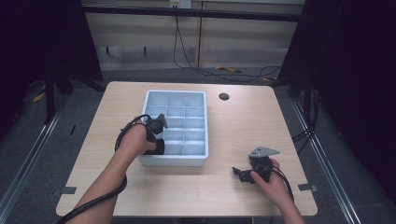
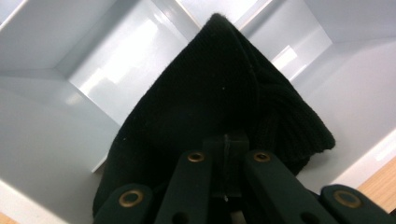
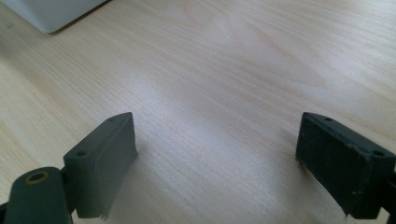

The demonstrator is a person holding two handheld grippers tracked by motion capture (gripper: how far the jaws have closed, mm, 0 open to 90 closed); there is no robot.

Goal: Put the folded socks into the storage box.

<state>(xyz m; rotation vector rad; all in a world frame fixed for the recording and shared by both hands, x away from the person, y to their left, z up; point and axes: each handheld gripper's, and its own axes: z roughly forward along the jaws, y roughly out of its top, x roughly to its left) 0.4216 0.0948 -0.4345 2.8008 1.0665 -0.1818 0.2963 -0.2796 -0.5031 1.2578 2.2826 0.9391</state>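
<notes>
My left tongs are clamped on a black knitted cloth, holding it down inside a near-left compartment of the pale blue plastic divided tray. My right tongs stand wide apart with nothing between them, low over the bare light wooden desk, near the tray's right corner.

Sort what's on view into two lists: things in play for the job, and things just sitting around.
In play:
- black knitted cloth, clamped in the left tongs
- pale blue divided tray, cloth at its near-left corner
- right tongs, open over bare wood

Sitting around:
- table grommet hole
- floor cables
</notes>
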